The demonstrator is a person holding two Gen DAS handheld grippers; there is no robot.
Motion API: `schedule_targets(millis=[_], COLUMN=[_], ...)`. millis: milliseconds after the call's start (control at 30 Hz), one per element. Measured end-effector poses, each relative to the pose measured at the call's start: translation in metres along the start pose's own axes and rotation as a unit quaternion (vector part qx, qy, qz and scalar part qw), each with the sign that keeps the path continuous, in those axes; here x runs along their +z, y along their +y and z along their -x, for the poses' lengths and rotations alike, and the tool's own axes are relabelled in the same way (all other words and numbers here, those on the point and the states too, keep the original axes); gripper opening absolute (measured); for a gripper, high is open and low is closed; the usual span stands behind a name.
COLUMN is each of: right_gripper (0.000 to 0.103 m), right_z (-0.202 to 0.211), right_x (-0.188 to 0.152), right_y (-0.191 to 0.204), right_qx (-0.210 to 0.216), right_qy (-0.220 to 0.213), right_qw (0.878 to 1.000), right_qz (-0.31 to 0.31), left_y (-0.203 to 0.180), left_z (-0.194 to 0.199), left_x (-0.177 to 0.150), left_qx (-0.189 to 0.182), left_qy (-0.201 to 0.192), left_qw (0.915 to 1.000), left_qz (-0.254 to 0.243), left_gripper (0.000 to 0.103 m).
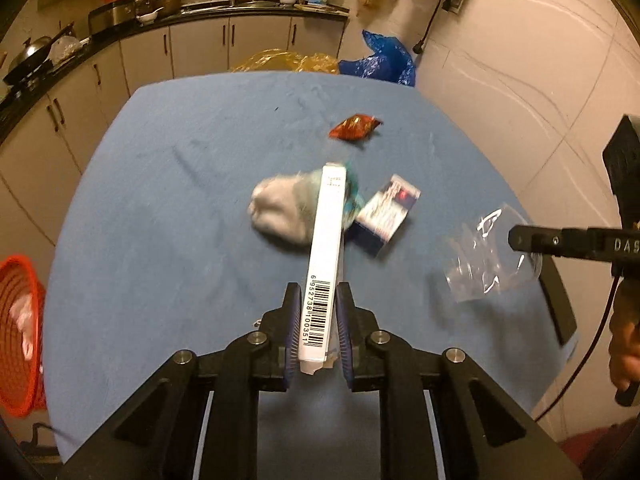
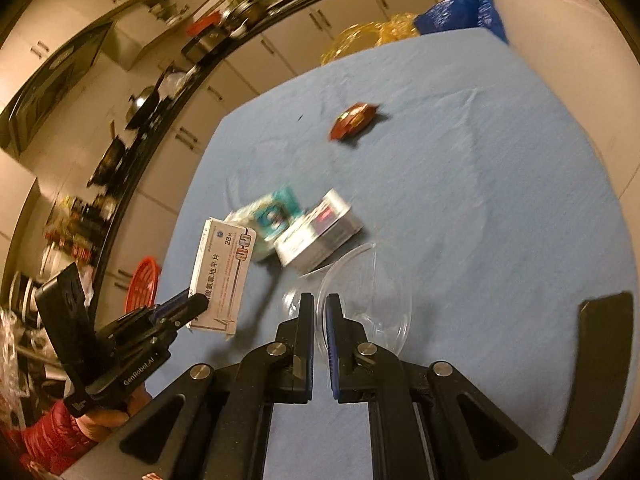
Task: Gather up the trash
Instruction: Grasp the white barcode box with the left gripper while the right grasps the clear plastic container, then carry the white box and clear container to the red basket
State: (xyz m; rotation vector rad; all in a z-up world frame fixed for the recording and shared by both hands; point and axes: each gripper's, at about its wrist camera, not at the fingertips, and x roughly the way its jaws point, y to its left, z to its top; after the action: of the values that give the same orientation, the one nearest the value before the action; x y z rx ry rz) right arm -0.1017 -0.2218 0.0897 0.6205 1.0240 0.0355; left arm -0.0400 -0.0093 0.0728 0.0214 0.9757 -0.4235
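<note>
While left gripper (image 1: 318, 320) pinches white medicine box (image 1: 326, 256) by one end, box may pivot, slip; right gripper (image 2: 319, 320) clamps clear plastic lid (image 2: 366, 300), thin rim could pop free.

Left wrist view: looks down close over the blue table (image 1: 160, 184) toward twelve o'clock, kitchen counter (image 1: 248, 10) beyond. Right wrist view: same table (image 2: 500, 200) from its right, tilted; both share the red wrapper (image 1: 355, 127) (image 2: 353, 120).
</note>
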Motion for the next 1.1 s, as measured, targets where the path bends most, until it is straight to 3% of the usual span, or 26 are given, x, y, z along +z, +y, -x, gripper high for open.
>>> schedule_targets(millis=[133,267,333,400,467,533,567,600,1100], right_gripper=[0.006,0.006,0.006,0.006,0.006,0.006,0.006,0.006,0.006], right_z=[-0.011,-0.015,-0.015,-0.015,-0.014,-0.012,-0.011,-0.01,-0.018], right_x=[-0.013,-0.02,-0.022,-0.024,-0.026,-0.026,-0.026,-0.026,-0.016], right_y=[0.015,0.029,0.031,0.032,0.033,0.034,0.034,0.035,0.075], right_qx=[0.0,-0.005,-0.007,-0.009,-0.012,-0.013,-0.014,-0.015,0.002], right_qy=[0.016,0.02,0.02,0.02,0.018,0.015,0.013,0.011,-0.003], right_qw=[1.0,1.0,1.0,1.0,1.0,1.0,1.0,1.0,0.998], right_qz=[0.009,0.018,0.017,0.018,0.018,0.019,0.02,0.02,0.059], left_y=[0.01,0.015,0.016,0.019,0.022,0.026,0.028,0.028,0.048], left_z=[0.0,-0.002,-0.009,-0.017,-0.023,-0.028,-0.028,-0.028,0.037], left_x=[-0.02,-0.016,-0.012,-0.006,-0.003,-0.001,-0.001,0.0,0.0], left_qx=[-0.002,0.002,0.002,0.001,-0.009,-0.009,-0.01,-0.01,0.0], left_qy=[0.015,0.015,0.018,0.026,0.034,0.038,0.038,0.041,-0.024], left_qw=[0.9999,0.9999,0.9998,0.9997,0.9994,0.9991,0.999,0.9989,0.9989], left_qz=[0.004,-0.006,-0.007,-0.003,0.007,0.017,0.021,0.021,0.041], left_gripper=[0.016,0.017,0.022,0.035,0.035,0.033,0.021,0.016,0.015])
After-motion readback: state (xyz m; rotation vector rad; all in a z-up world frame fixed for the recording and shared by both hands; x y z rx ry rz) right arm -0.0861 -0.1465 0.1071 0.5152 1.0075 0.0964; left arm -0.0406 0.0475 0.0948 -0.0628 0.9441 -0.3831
